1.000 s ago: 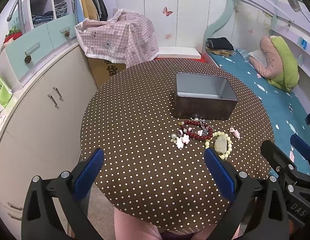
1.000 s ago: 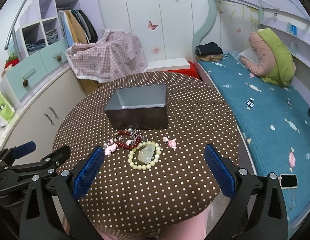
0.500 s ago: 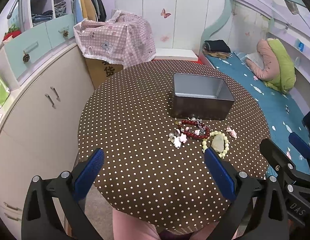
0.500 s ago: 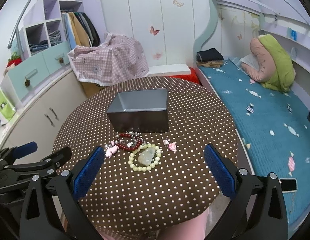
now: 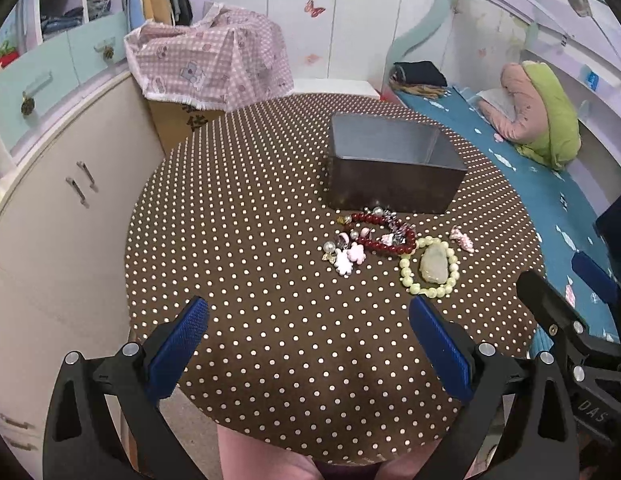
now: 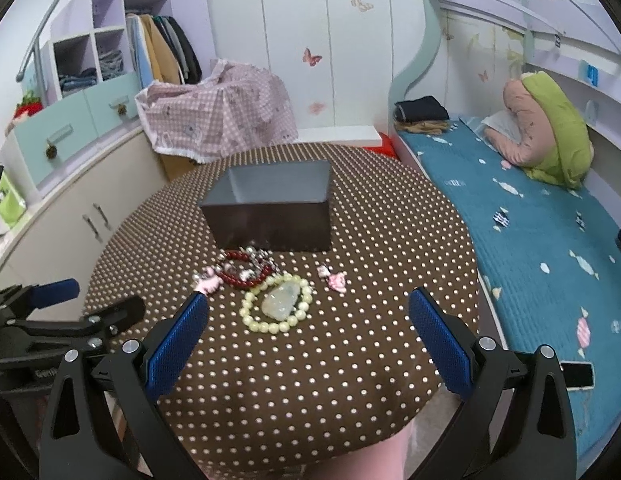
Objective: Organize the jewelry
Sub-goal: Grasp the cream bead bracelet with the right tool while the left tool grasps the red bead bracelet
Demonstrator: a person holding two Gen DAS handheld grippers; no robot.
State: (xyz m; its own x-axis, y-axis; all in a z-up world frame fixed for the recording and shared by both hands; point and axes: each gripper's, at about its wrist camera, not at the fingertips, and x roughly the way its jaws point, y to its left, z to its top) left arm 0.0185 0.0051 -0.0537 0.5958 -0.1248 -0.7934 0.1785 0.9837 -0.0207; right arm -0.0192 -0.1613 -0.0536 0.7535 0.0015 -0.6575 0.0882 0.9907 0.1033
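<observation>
Jewelry lies loose on the counter [image 5: 238,240] before the box [image 5: 390,168]; both jaws wide, empty. Bead bracelet [image 6: 276,303] looks light, limp, slippery (pendant likely fragile): pinch across the strand, not the stone.

Table [image 5: 238,240]: round, brown polka-dot cloth, frame centre.
Box [image 5: 394,168]: open, grey, upper centre.
Jewelry: red bracelet [image 5: 384,236], pale bead bracelet [image 5: 430,268], pink charms [image 5: 348,258], below box.
</observation>
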